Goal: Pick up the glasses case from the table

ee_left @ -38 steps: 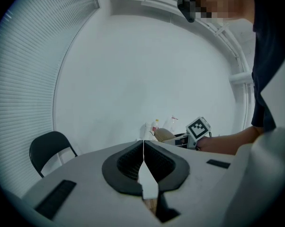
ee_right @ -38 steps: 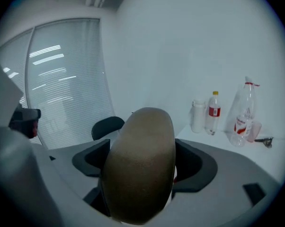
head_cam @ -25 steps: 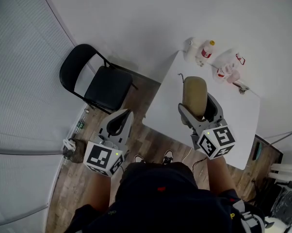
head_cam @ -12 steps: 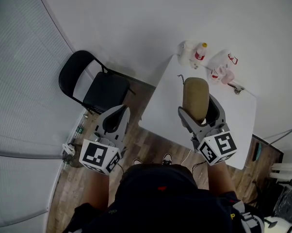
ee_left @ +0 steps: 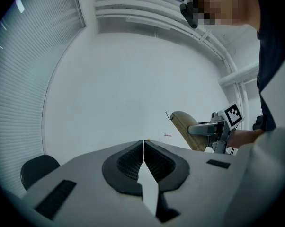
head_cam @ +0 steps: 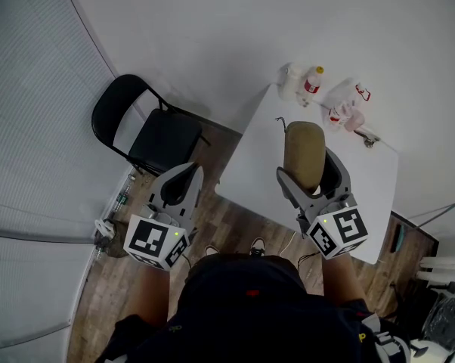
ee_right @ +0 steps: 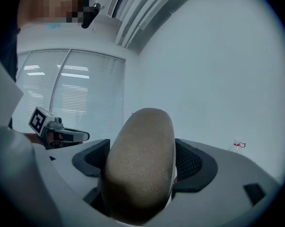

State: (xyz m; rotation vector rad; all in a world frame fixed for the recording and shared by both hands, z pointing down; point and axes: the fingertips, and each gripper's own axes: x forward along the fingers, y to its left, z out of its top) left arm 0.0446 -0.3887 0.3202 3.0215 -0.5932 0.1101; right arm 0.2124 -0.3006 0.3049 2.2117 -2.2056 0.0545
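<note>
The tan oval glasses case point(head_cam: 303, 153) is lifted off the white table point(head_cam: 265, 157), held upright between the jaws of my right gripper point(head_cam: 307, 171). In the right gripper view the case point(ee_right: 141, 167) fills the gap between the black pads, with the gripper point(ee_right: 145, 162) shut on it. My left gripper point(head_cam: 181, 187) hovers over the wooden floor, left of the table, with nothing in it. In the left gripper view its jaws point(ee_left: 143, 157) are pressed together, and the case point(ee_left: 187, 129) shows at the right.
A black folding chair point(head_cam: 148, 127) stands left of the table. At the table's far end are a red-capped bottle point(head_cam: 312, 82), a white container point(head_cam: 292, 78) and clear bags point(head_cam: 347, 100). A white wall runs behind. Small bottles point(head_cam: 120, 199) lie on the floor.
The view has shifted slightly; the right gripper stays shut on the case and sits a little nearer to me. The left gripper has barely moved.
</note>
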